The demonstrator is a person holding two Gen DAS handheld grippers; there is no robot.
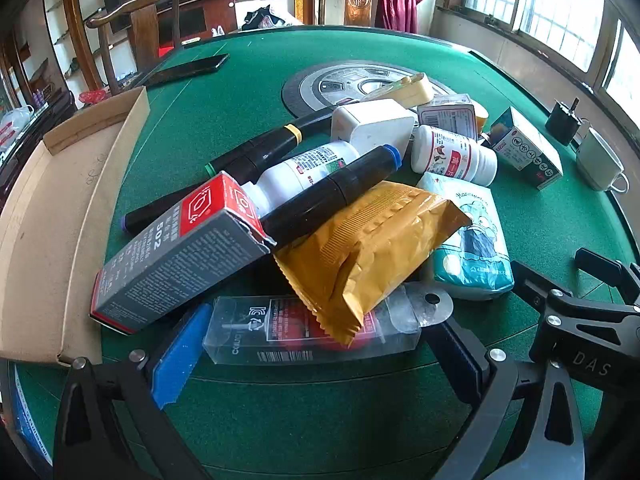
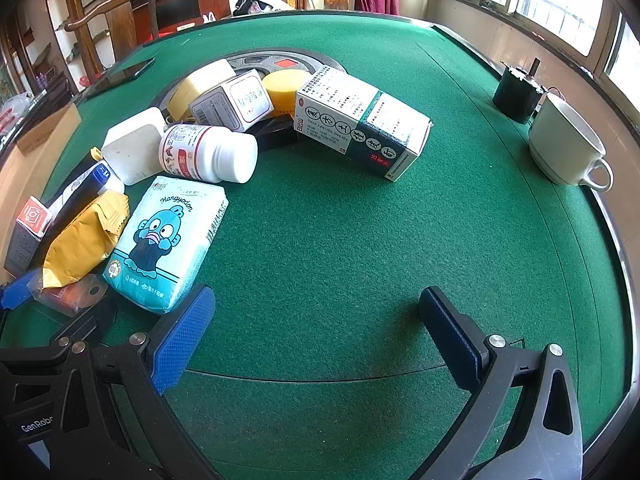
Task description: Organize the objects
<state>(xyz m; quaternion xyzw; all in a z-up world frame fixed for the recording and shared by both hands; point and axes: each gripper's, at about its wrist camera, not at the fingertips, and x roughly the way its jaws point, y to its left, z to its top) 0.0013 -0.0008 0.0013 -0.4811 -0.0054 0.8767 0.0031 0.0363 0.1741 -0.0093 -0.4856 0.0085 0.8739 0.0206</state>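
Clutter sits heaped on the green counter; clear plastic blister box lies crosswise between the spread fingers of the left hand-held gripper, closest item. Right hand-held gripper gapes empty over bare felt, tissue pack just left of it; cardboard tray lies to the left, so the left arm is judged nearer
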